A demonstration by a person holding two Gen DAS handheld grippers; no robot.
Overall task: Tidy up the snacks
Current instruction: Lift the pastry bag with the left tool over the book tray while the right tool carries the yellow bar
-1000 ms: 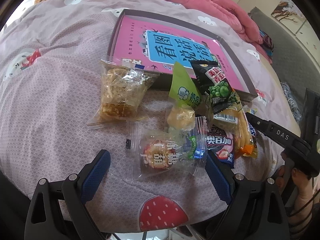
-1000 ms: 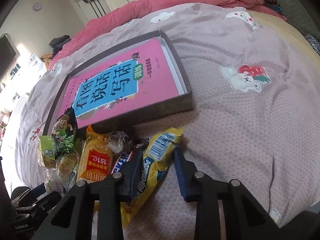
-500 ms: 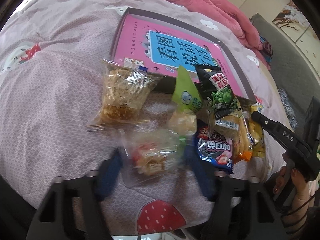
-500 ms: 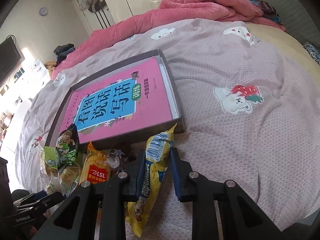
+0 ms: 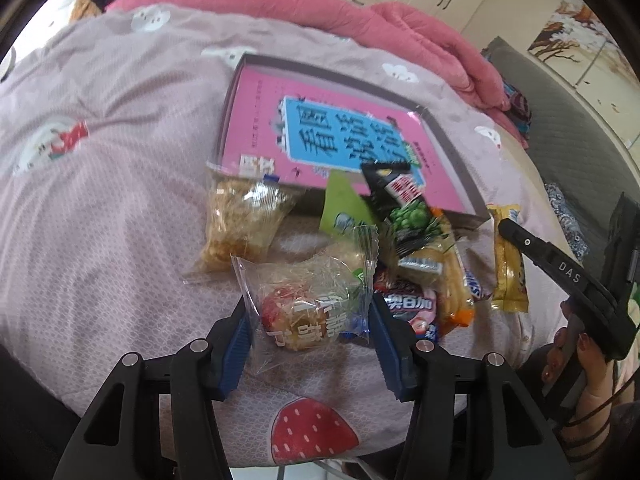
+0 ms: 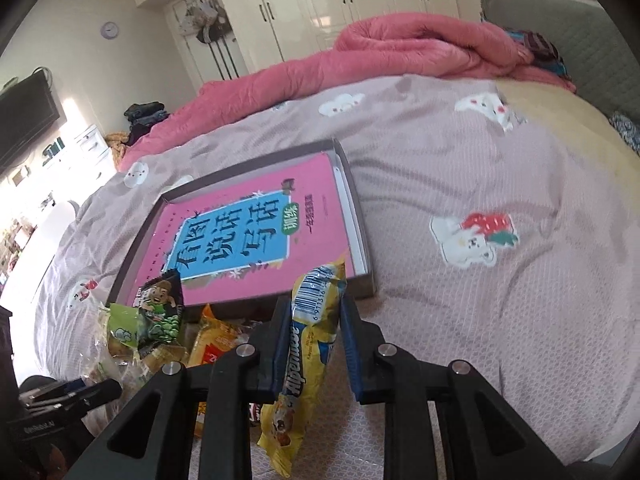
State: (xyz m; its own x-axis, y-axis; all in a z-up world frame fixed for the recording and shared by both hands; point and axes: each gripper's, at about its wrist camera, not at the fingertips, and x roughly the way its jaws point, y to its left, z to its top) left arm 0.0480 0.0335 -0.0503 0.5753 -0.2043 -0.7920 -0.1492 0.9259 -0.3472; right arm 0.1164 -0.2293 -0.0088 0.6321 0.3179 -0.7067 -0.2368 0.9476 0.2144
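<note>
My left gripper (image 5: pixel 310 330) is shut on a clear-wrapped pastry packet (image 5: pixel 308 304) and holds it above the bedspread. My right gripper (image 6: pixel 314 332) is shut on a long yellow Alpenliebe candy packet (image 6: pixel 306 356), lifted off the bed; it also shows in the left wrist view (image 5: pixel 508 264). A grey box (image 5: pixel 452 152) holding a pink book (image 5: pixel 320 140) lies beyond the snack pile. The pile holds a clear cracker bag (image 5: pixel 244 220), a green packet (image 5: pixel 344 208), a black pea packet (image 5: pixel 404 208), a dark cookie pack (image 5: pixel 408 306) and an orange packet (image 6: pixel 216 340).
The bed has a mauve patterned cover (image 6: pixel 500 300). A pink quilt (image 6: pixel 400 52) is bunched at the far side. The grey headboard (image 5: pixel 568 128) lies to the right, wardrobes (image 6: pixel 340 8) beyond. The bed's near edge is just under both grippers.
My left gripper closed on the pastry packet and lifted it. My right gripper closed on the yellow candy packet and raised it clear of the pile.
</note>
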